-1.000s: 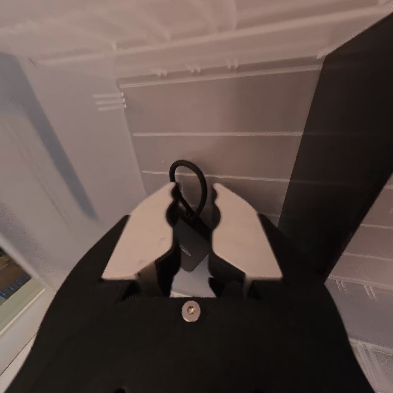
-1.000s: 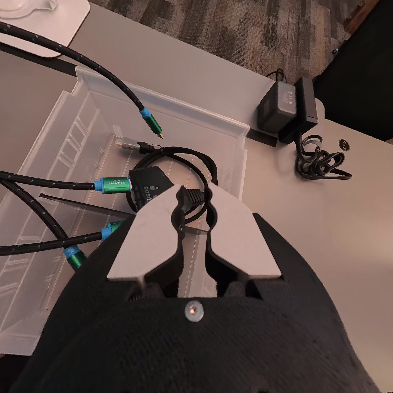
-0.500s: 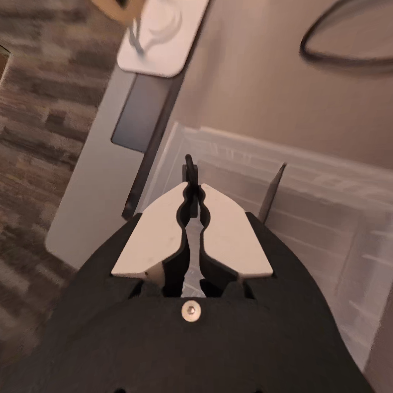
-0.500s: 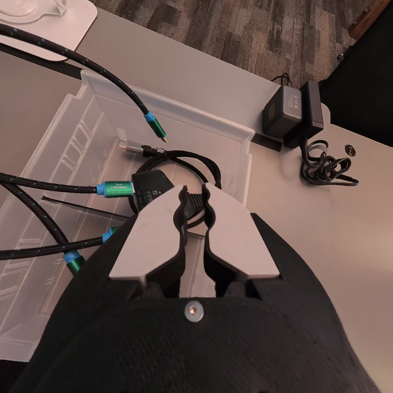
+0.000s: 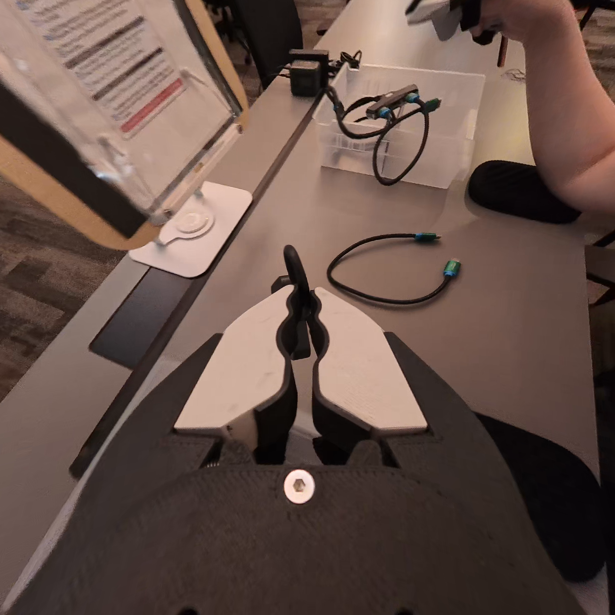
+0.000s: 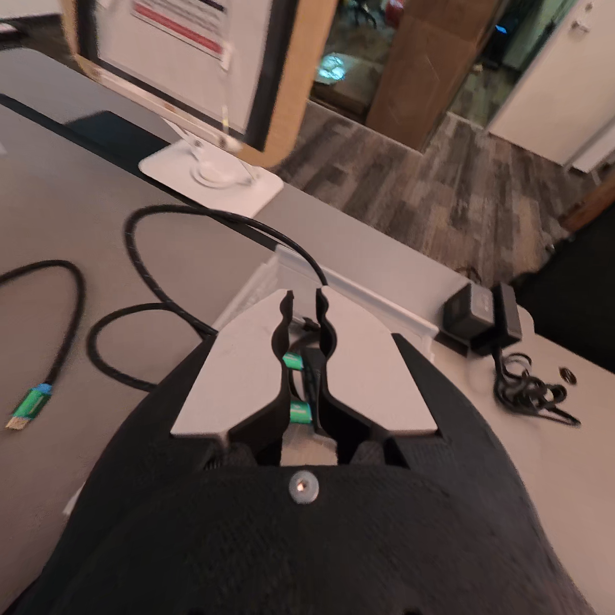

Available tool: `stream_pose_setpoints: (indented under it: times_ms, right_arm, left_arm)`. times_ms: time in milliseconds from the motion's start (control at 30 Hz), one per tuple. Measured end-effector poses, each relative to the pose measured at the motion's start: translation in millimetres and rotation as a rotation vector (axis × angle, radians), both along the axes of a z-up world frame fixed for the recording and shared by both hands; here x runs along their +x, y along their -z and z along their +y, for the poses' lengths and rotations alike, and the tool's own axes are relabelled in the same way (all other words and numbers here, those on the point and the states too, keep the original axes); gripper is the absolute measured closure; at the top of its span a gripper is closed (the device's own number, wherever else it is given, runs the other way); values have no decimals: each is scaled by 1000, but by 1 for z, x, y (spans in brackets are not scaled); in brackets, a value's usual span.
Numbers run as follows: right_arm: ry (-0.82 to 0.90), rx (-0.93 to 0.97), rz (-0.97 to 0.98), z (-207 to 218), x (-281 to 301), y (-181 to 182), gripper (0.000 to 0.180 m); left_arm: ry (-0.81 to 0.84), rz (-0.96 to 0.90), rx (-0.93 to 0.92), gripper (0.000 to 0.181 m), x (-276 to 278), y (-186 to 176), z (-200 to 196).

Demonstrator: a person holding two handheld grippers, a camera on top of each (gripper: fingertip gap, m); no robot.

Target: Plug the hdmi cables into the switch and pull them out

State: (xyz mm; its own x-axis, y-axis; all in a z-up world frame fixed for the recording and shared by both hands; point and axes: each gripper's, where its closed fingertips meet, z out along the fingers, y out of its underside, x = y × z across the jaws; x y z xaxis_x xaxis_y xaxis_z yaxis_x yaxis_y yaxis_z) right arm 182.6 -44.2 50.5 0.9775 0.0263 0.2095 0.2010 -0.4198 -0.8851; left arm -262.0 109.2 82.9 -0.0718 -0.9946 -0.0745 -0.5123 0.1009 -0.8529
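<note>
My left gripper (image 5: 302,293) is shut on a small black fob with a cord loop (image 5: 294,263), held above the grey table (image 5: 499,332). My right gripper (image 6: 304,294) is closed to a narrow gap on the black cable end (image 6: 310,322) of the HDMI switch (image 6: 312,366). The switch hangs under its fingers with green-and-blue plugs (image 6: 293,361) in it. In the left wrist view the switch (image 5: 394,100) is tilted at rim height over the clear bin (image 5: 459,133), cables looping down. A loose HDMI cable (image 5: 382,298) lies on the table; its plug shows in the right wrist view (image 6: 31,404).
A framed sign on a white base (image 5: 196,239) stands at the table's far edge. A black power adapter (image 6: 479,319) and its coiled cord (image 6: 525,392) lie beside the bin (image 6: 366,293). A person's forearm (image 5: 549,116) reaches over the table.
My left gripper has swung out of the bin with the fob and now faces across the table. My right gripper has tilted up and risen, and the switch has come up off the bin floor.
</note>
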Motion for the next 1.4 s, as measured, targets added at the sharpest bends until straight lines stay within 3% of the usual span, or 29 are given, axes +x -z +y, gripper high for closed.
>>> stream_pose_setpoints:
  times_ms: [100, 233, 333, 433, 567, 633, 733, 833, 900, 1000, 1100, 1233, 1400]
  right_arm:
    - [-187, 55, -39, 5, -50, -18, 165]
    - [-652, 135, -56, -1, -168, -33, 145]
    - [-941, 157, -61, -7, -251, -22, 127]
    - [-1052, 90, -52, -1, -298, 2, 114]
    - [-1151, 82, 55, -2, -325, 12, 123]
    - [-1260, 114, 126, -16, -333, 5, 165]
    - [-1208, 142, 124, -8, -328, -1, 165]
    - [-1002, 224, -93, 21, -307, 4, 165]
    - [-848, 247, -278, 41, -292, 10, 165]
    - [-732, 203, -451, 59, -288, 28, 165]
    - [-728, 84, -470, 69, -295, 57, 165]
    - [-738, -6, -441, 73, -298, 81, 165]
    - [-724, -35, -529, 74, -296, 89, 165]
  left_arm:
    - [60, 0, -5, 177, 27, 9, -37]
    - [150, -61, -44, 177, 59, 4, -84]
    - [240, -114, -45, 177, 78, -6, -121]
    - [333, -155, -16, 177, 93, -17, -157]
    - [421, -239, 18, 177, 107, -36, -189]
    - [447, -279, -3, 177, 110, -44, -196]
    - [379, -326, -62, 176, 110, -50, -186]
    - [270, -422, -137, 127, 99, -54, -166]
    - [218, -498, -126, 120, 87, -53, -152]
    - [61, -412, 89, 125, 83, -33, -121]
    - [79, -231, 286, 124, 94, 4, -128]
    - [8, -4, 575, 138, 118, 48, -115]
    - [37, 52, 547, 143, 141, 85, -108]
